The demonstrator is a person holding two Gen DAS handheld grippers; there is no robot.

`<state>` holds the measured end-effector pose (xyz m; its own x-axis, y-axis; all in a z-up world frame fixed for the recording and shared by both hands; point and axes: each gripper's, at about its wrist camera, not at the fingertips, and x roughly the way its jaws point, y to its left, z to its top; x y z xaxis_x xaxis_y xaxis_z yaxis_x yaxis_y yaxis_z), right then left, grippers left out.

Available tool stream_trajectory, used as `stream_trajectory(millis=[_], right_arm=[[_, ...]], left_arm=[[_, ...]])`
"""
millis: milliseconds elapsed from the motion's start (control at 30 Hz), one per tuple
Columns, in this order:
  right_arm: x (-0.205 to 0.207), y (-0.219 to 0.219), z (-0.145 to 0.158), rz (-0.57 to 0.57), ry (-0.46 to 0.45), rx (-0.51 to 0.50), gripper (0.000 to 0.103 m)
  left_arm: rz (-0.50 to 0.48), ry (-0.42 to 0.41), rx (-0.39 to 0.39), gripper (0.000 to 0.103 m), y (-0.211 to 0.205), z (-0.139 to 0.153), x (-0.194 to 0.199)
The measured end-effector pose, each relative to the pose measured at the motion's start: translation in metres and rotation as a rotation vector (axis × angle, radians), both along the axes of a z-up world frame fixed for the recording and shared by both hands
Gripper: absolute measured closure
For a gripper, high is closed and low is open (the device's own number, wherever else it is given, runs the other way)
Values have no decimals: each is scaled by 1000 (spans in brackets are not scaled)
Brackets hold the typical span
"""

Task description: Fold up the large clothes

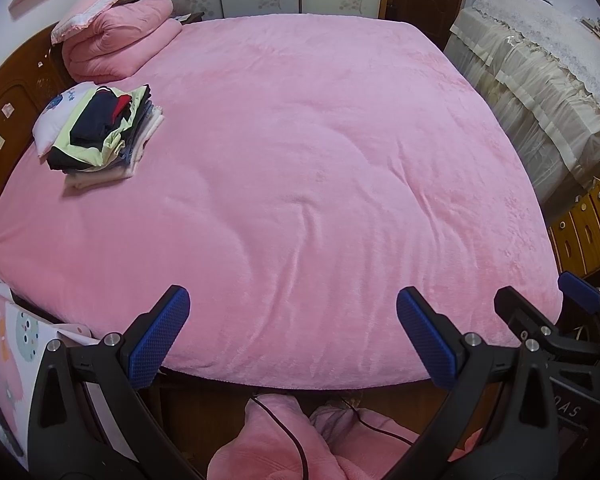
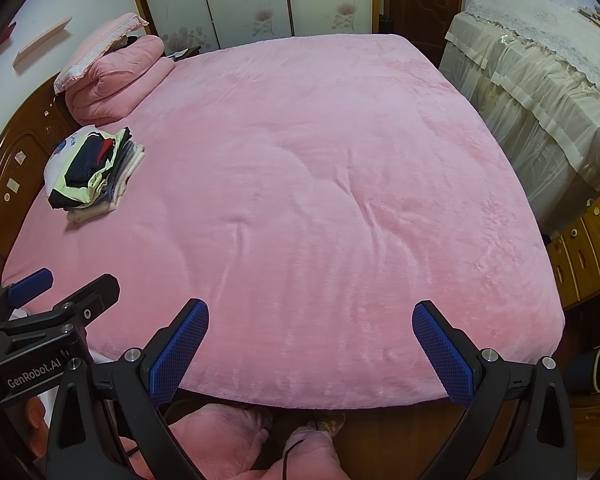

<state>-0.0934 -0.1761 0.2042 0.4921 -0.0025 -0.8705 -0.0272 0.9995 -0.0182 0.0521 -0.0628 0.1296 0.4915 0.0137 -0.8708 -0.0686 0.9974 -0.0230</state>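
A stack of folded clothes (image 1: 104,132), dark navy on top over pale green and white pieces, lies on the pink bed (image 1: 300,180) near the headboard; it also shows in the right wrist view (image 2: 94,172). My left gripper (image 1: 293,334) is open and empty above the bed's near edge. My right gripper (image 2: 310,346) is open and empty beside it, to the right. The right gripper also shows at the right edge of the left wrist view (image 1: 540,300), and the left one at the left edge of the right wrist view (image 2: 64,284). No unfolded garment lies on the bed.
A folded pink quilt with a pillow (image 1: 116,32) sits at the head corner. A wooden headboard (image 1: 8,108) stands left. A lace-covered cabinet (image 1: 540,92) and wooden drawers (image 1: 588,224) stand right. Pink slippers and a cable (image 1: 284,432) are on the floor below.
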Motion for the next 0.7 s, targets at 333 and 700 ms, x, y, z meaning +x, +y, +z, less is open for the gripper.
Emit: stream_trajectory(millis=[333, 700], right_arm=[[-3, -6, 3, 0, -6, 5, 0], [-2, -12, 4, -6, 0, 8, 0]], left_arm=[[-2, -9, 17, 0, -10, 1, -3], [-5, -7, 19, 0, -13, 1, -3]])
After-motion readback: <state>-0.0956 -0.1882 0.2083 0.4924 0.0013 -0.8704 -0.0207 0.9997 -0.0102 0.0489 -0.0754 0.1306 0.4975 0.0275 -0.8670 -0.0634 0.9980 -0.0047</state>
